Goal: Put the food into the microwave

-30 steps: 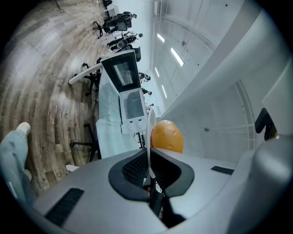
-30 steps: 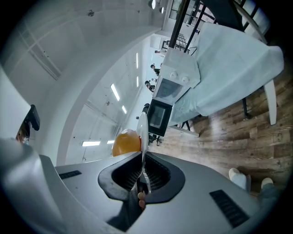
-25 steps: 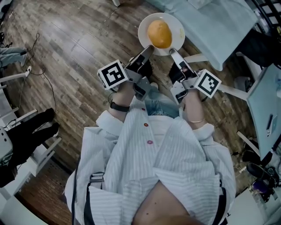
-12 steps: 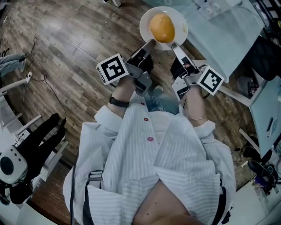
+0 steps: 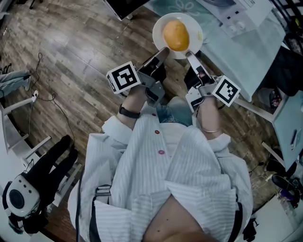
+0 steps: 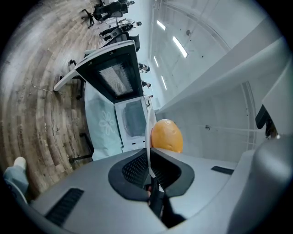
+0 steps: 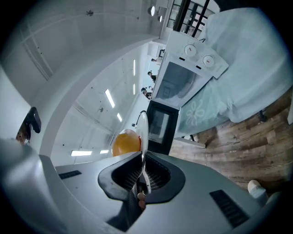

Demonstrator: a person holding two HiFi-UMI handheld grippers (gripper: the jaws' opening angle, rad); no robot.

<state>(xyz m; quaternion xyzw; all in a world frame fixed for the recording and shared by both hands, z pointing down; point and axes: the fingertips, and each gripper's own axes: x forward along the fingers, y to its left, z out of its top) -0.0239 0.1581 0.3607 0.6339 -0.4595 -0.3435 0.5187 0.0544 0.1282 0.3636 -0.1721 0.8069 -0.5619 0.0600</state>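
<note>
1. A brown wood-plank floor fills most of the head view. Thin dark cables trail across its left part.
2. A table under a pale blue-green cloth printed with a flower outline stands at the upper right.
3. The person's white striped button shirt takes up the lower middle, with both forearms reaching forward.
4. A white microwave with two round knobs sits on the cloth. Its dark-windowed door is swung open at the top of the head view.
5. The left gripper, grey with a black-and-white marker cube, points about level. Its jaws are nearly together, clamped on the near left rim of a round white plate, which shows edge-on between the black ribbed pads.
6. The right gripper mirrors it. Its jaws pinch the plate's near right rim, and the thin white edge runs up from between them in its own view.
7. The plate hangs in the air between the two grippers, at the table's edge, in front of the open microwave and outside it.
8. A smooth, rounded orange-yellow piece of food rests on the middle of the plate.
</note>
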